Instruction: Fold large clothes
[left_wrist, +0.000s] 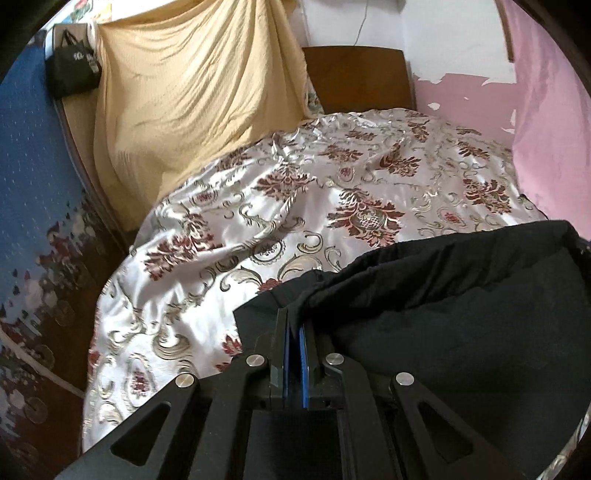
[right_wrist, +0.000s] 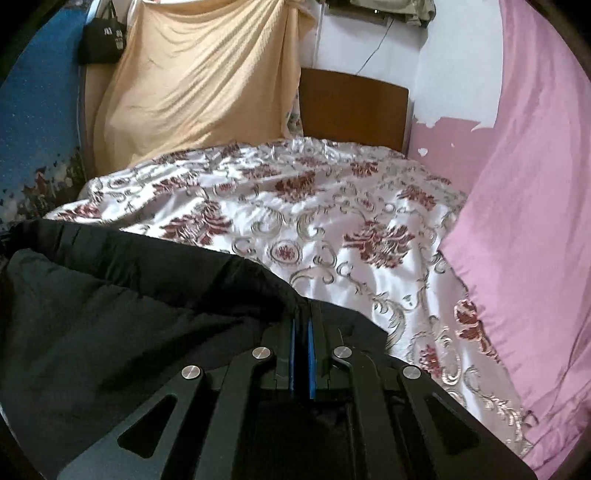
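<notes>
Over the near end of a bed, a large black garment hung stretched between two hand-held grippers. The left gripper was clamped on one edge of the cloth, its blue-padded fingers pressed together with black fabric pinched between them. The right gripper held the opposite edge the same way (jaws closed on the cloth). Beneath the garment lay a shiny white bedspread patterned with dark red flowers and grey scrolls. A brown wooden headboard stood at the far end. A yellow sheet hung to the left, with a black bag beside it, and a pink curtain hung at the right.
</notes>
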